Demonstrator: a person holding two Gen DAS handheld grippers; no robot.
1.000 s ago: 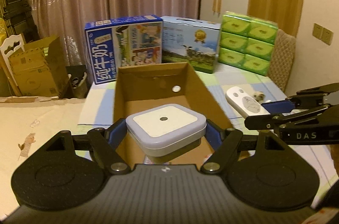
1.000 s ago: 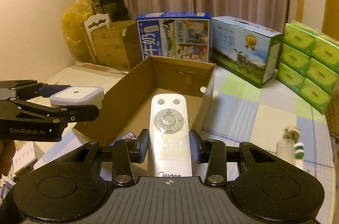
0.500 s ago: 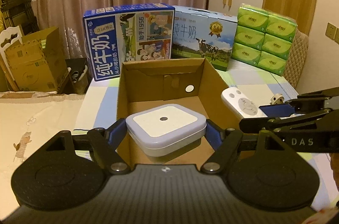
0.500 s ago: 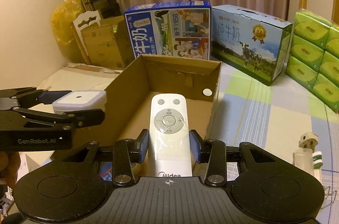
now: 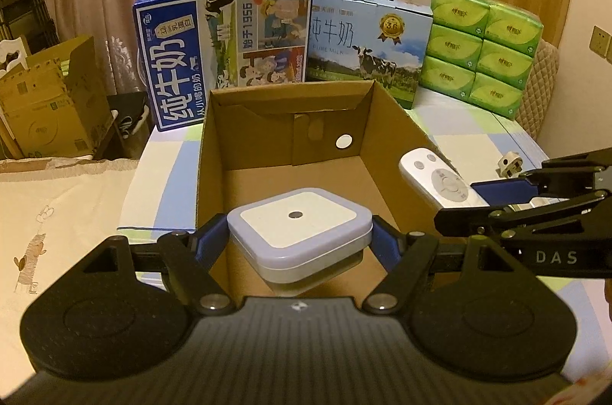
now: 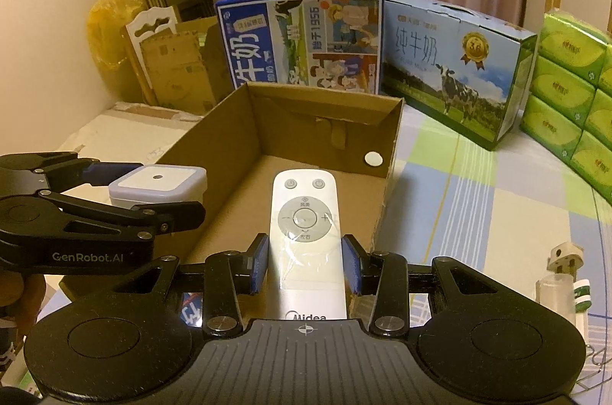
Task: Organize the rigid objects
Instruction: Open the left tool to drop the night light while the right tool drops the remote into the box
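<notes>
One open cardboard box (image 5: 214, 152) stood on the checked bed cover (image 6: 478, 183), with two milk cartons, one dark blue (image 5: 225, 49) and one pale blue (image 5: 367, 45), upright behind it and one block of six green tissue packs (image 5: 485, 49) visible to their right. The left gripper (image 5: 300, 238) was clamped on one square white night light (image 5: 300, 229), held above the near end of the box. The right gripper (image 6: 304, 265) was clamped on one white remote control (image 6: 304, 236), held over the box's near edge; one small plug (image 6: 566, 257) lay on the cover to the right.
</notes>
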